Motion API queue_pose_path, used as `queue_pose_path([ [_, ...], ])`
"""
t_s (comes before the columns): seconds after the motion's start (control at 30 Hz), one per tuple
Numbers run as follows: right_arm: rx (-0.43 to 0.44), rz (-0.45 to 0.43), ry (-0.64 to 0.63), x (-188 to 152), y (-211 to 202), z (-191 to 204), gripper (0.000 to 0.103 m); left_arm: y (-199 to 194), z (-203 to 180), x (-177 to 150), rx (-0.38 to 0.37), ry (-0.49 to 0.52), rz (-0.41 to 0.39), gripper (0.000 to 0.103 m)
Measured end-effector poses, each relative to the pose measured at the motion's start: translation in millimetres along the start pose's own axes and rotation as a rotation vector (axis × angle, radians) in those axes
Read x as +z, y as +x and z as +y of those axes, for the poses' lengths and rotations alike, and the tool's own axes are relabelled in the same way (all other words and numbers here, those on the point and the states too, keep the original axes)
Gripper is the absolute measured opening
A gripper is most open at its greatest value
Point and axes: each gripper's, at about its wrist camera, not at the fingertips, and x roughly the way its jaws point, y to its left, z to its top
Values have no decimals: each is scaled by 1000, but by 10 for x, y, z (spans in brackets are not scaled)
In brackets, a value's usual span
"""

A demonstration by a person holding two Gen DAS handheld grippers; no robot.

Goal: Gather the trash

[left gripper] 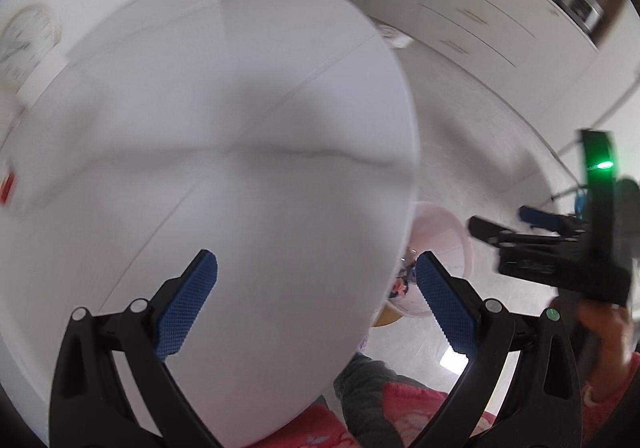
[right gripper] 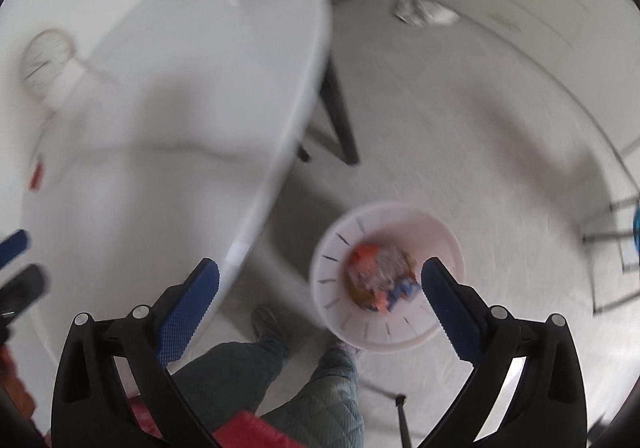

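Note:
A white trash bin (right gripper: pixel 388 276) stands on the floor beside the table, with colourful wrappers (right gripper: pixel 380 280) inside. My right gripper (right gripper: pixel 320 302) is open and empty, high above the bin and the table edge. My left gripper (left gripper: pixel 316 296) is open and empty above the white round table (left gripper: pixel 200 128). The bin shows partly past the table edge in the left wrist view (left gripper: pixel 440 248). The right gripper also shows in the left wrist view (left gripper: pixel 500 224). Both views are blurred.
A small red item (left gripper: pixel 8 188) lies at the table's far left edge. A clock (left gripper: pixel 24 40) leans by the wall. White drawers (left gripper: pixel 480 8) stand at the back right. The person's legs (right gripper: pixel 280 376) are below. Black table legs (right gripper: pixel 340 120) stand on the floor.

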Motion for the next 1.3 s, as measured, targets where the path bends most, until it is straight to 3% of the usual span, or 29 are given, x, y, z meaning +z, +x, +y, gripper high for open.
queue_pose_path([
  [0.27, 102, -3, -306, 144, -159, 1253, 100, -371, 852, -280, 116, -242, -35, 95],
  [0.57, 142, 15, -495, 118, -120, 2046, 100, -705, 1477, -574, 237, -414, -94, 95],
  [0.77, 151, -58, -552, 214, -341, 2454, 100, -1050, 1732, -596, 355, -449, -157, 95],
  [1.03, 194, -200, -642, 355, -898, 2890, 100, -1688, 1983, -576, 429, -473, -291, 95],
  [1.3, 208, -292, -658, 432, -1240, 3078, 100, -1941, 2006, -577, 389, -496, -332, 95],
])
